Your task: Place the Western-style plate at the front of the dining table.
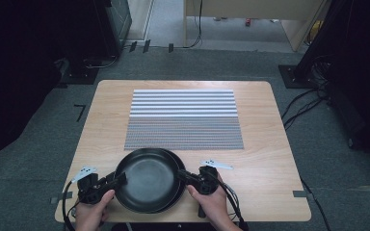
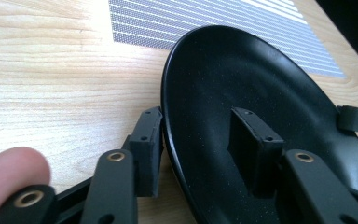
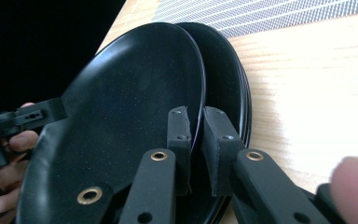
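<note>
A round, glossy black plate [image 1: 149, 178] lies at the near edge of the light wooden desk [image 1: 265, 144], on top of a stack of further black plates [image 1: 179, 166] whose rims peep out on its right side and from which it is shifted a little to the left. The left tool [image 1: 120, 177] straddles the top plate's left rim – in the left gripper view one jaw stands inside the dish and the other outside, beneath the rim, and the jaws stand apart with a visible gap to the plate [image 2: 242, 93], so they do not clamp it. The right tool [image 1: 180, 174] is closed on the opposite rim: in the right gripper view its two jaws pinch the thin edge of the top plate [image 3: 135, 93] between them, and the lower plates [image 3: 223, 79] lie just behind. The top plate looks tilted, its right side raised off the stack. Beyond the plates – farther from the person – a grey-and-white striped woven placemat [image 1: 183, 118] lies flat in the middle of the desk. A hand [image 1: 94, 211] holds each tool from the near edge.
</note>
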Tool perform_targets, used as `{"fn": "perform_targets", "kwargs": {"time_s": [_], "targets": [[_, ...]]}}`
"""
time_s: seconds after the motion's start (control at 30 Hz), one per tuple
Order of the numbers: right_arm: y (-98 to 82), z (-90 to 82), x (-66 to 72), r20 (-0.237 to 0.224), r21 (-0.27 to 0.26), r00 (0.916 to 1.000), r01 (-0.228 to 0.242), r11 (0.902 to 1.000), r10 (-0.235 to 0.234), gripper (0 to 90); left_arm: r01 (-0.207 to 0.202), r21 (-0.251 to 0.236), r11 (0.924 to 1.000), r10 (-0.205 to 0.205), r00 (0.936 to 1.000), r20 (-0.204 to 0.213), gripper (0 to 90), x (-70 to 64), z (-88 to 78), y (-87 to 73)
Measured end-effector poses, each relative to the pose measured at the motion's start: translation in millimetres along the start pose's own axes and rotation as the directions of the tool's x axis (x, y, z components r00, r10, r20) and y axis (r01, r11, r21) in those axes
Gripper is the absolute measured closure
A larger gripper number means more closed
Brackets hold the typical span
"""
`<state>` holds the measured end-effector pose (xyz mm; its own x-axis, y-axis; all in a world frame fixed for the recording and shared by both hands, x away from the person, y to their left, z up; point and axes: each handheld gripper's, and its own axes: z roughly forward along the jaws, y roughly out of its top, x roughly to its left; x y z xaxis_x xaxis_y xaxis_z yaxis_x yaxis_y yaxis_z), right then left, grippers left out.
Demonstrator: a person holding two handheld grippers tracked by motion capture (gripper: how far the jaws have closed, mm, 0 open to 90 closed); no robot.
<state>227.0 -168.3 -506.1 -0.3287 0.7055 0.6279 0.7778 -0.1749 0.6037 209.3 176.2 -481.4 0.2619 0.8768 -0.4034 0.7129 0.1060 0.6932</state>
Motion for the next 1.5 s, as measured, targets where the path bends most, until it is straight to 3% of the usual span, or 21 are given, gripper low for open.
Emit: {"fn": "perform_targets", "kwargs": {"time_s": [0.23,0.37,0.43,0.53,0.67,0.7,0.73,0.77,0.87,0.9,1.03,1.07,1.2,1.37,1.5], "targets": [[3.5,4.5,3.5,0.034,0.004,0.9994,0.001,1.0,-0.001,81.4,-0.011,0.028,0.9995,0.011,0.9995,-0.03,54.4,1.5,3.8,-2.0],[3.0,7.6,7.9,0.068,-0.006,0.9975,0.021,0.9998,-0.021,80.6,-0.027,0.026,0.9993,0.027,0.9996,-0.01,63.0,-0.6,4.0,-2.2],[2.7,9.6,9.1,0.079,-0.012,0.9965,0.027,0.9996,-0.026,80.6,-0.006,0.023,0.9997,0.005,0.9999,0.013,64.8,3.0,3.4,-2.3],[3.0,12.9,9.6,0.081,-0.014,0.9967,0.001,0.9999,0.0,80.5,0.014,0.023,0.9996,-0.015,0.999,0.041,68.1,7.8,2.7,-2.1],[2.4,18.4,5.7,0.051,-0.021,0.9953,-0.081,0.9965,0.082,80.7,0.028,0.019,0.9994,-0.029,0.998,0.056,69.5,9.8,1.1,-3.7],[2.4,18.4,5.7,0.051,-0.021,0.9953,-0.081,0.9965,0.082,80.7,0.028,0.019,0.9994,-0.029,0.998,0.056,70.0,9.8,1.1,-3.7],[2.2,19.6,4.2,0.038,-0.022,0.9931,-0.11,0.9937,0.111,81.0,0.033,0.018,0.9993,-0.035,0.9974,0.064,70.0,10.8,0.8,-4.1],[2.2,21.3,-0.3,0.004,-0.023,0.9855,-0.169,0.9853,0.17,82.7,0.046,0.014,0.9988,-0.047,0.9959,0.077,70.8,12.4,0.7,-5.0],[3.1,21.6,-1.8,-0.004,-0.022,0.9812,-0.193,0.981,0.193,83.3,0.05,0.011,0.9987,-0.05,0.9956,0.079,71.1,12.5,1.2,-5.2],[2.6,21.3,-2.9,-0.012,-0.03,0.9758,-0.218,0.9754,0.218,84.1,0.046,0.011,0.9989,-0.047,0.9961,0.075,71.1,11.8,1.4,-5.3],[0.6,21.0,-3.2,-0.016,-0.049,0.9755,-0.22,0.9743,0.219,84.6,0.046,0.013,0.9989,-0.047,0.9964,0.071,71.2,11.1,1.2,-5.1],[1.3,20.5,-5.5,-0.032,-0.04,0.969,-0.246,0.9684,0.245,85.3,0.05,0.016,0.9986,-0.051,0.9961,0.072,71.2,11.0,1.3,-4.9],[2.9,17.9,-6.9,-0.043,-0.034,0.9614,-0.273,0.9613,0.272,85.7,0.058,0.022,0.998,-0.06,0.995,0.08,72.0,10.6,1.6,-4.5],[4.3,15.2,-7.4,-0.046,-0.035,0.9625,-0.269,0.9625,0.267,85.8,0.07,0.03,0.9971,-0.072,0.9941,0.081,72.4,8.7,2.3,-3.5],[5.1,12.8,-4.7,-0.054,-0.027,0.9634,-0.264,0.964,0.263,85.7,0.09,0.009,0.9959,-0.09,0.9921,0.088,73.8,8.5,-1.0,0.9]]}}
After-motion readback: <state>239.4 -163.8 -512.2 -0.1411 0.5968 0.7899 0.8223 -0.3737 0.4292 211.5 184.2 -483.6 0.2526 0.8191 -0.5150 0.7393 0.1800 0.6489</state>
